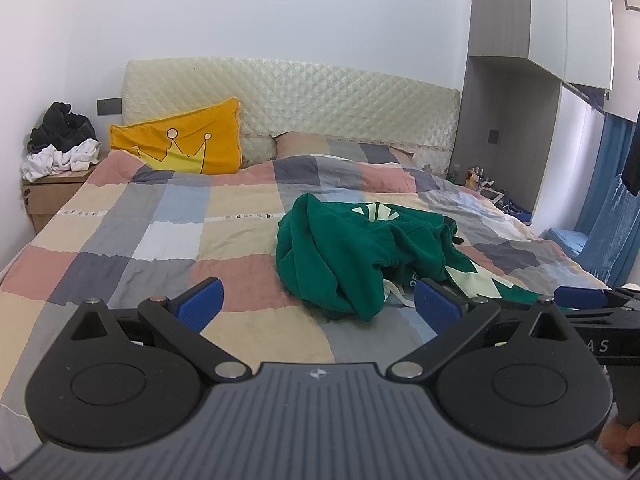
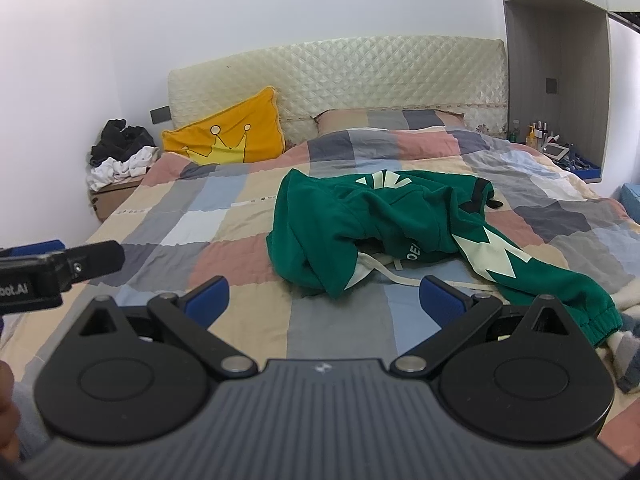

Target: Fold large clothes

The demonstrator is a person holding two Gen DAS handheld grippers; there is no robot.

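Note:
A green hoodie with pale markings lies crumpled on the checked bedspread, right of the bed's middle. It also shows in the right wrist view, with one sleeve stretched toward the near right and a white drawstring at its front. My left gripper is open and empty, held above the bed just short of the hoodie's near edge. My right gripper is open and empty, also just short of the hoodie. Each gripper shows at the edge of the other's view.
A yellow crown pillow leans on the quilted headboard. A bedside box at the left carries a pile of black and white clothes. At the right stand a grey cabinet, a shelf with bottles and a blue curtain.

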